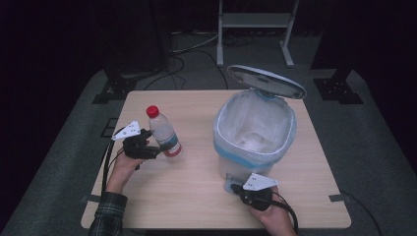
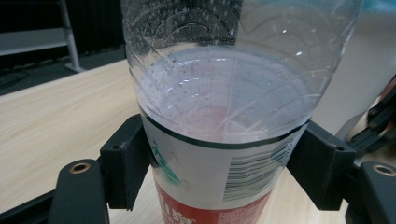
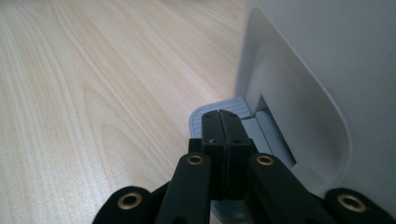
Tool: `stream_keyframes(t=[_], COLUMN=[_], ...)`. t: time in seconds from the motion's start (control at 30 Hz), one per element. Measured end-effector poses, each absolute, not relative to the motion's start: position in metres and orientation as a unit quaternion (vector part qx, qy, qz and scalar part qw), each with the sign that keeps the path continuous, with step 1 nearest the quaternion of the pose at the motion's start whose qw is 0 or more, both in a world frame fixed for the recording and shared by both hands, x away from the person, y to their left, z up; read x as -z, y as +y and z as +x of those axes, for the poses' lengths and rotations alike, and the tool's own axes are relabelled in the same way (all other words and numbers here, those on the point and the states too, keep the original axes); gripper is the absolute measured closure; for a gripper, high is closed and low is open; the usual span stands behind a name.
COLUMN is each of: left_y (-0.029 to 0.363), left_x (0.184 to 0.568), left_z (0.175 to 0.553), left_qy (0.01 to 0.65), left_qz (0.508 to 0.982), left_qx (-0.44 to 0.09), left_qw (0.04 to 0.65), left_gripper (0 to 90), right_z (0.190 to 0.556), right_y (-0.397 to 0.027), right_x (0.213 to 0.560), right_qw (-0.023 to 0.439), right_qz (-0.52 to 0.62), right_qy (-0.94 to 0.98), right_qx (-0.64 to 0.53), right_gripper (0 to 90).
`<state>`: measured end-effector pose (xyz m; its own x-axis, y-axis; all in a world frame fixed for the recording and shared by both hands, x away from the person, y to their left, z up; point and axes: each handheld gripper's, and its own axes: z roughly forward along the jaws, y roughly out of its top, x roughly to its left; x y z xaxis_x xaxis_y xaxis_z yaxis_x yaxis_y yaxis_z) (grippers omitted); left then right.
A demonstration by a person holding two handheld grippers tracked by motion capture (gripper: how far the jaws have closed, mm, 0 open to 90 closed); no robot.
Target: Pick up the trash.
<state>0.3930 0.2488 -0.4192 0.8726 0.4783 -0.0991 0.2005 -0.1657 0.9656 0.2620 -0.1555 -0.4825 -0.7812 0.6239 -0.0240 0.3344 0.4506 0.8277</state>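
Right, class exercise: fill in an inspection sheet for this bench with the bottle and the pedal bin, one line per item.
Surface: pale wood table, bare apart from the job's things.
Job's things: clear bottle with red cap, tilted; white bin with liner, lid up.
Clutter: nothing seen.
Tools: left tool shut on the bottle at its label; right tool shut, pressing on the bin's grey pedal.
Cables: black cables trail from both tools; more cables lie on the floor behind.
Surroundings: dark room, grey floor, a white frame at the back.
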Motion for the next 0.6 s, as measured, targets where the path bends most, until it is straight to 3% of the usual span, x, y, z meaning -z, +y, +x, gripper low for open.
stream_keyframes(t=[0.6], left_y=[0.24], left_x=[0.388], left_z=[0.382], left_qy=[0.21], left_qz=[0.739], left_qx=[-0.101], left_qw=[0.632], left_gripper=[27.1], right_z=[0.262], right_y=[-0.155], right_x=[0.482], right_qw=[0.164], right_qz=[0.287], right_qy=[0.836], right_qx=[-0.439], right_gripper=[88.9])
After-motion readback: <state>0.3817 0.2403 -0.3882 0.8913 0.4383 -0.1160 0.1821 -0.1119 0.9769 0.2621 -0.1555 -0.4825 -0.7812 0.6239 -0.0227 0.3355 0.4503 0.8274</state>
